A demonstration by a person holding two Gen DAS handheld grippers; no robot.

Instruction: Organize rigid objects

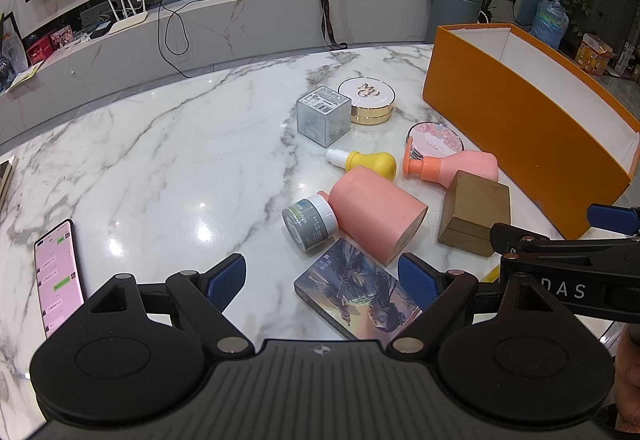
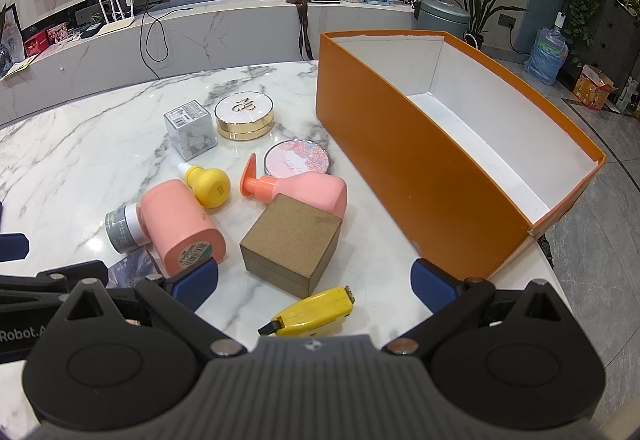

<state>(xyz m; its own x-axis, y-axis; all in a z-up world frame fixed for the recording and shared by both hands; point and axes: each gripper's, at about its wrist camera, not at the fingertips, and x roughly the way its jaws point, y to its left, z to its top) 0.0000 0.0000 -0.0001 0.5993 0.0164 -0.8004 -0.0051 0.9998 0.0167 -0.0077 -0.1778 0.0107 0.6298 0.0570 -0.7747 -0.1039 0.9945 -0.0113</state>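
Note:
An open, empty orange box [image 2: 420, 175] stands at the right of the marble table; it also shows in the left wrist view [image 1: 532, 127]. Beside it lie a brown cube box [image 2: 292, 244], a pink pump bottle [image 2: 308, 187], a pink bottle with a grey cap [image 2: 180, 224], a yellow bottle [image 2: 208, 183], two round compacts [image 2: 244, 115] [image 2: 298, 159], a clear cube [image 2: 190, 129] and a yellow tape measure [image 2: 316, 312]. A picture box [image 1: 356, 296] lies before my left gripper [image 1: 324, 280], which is open and empty. My right gripper [image 2: 316, 280] is open above the tape measure.
A phone [image 1: 58, 280] with a lit screen lies at the table's left edge. Behind the table runs a marble TV bench [image 1: 240, 15] with cables, a router and ornaments. A grey bin [image 1: 456, 3] and plants stand at the back right. The table's rim is close on the right.

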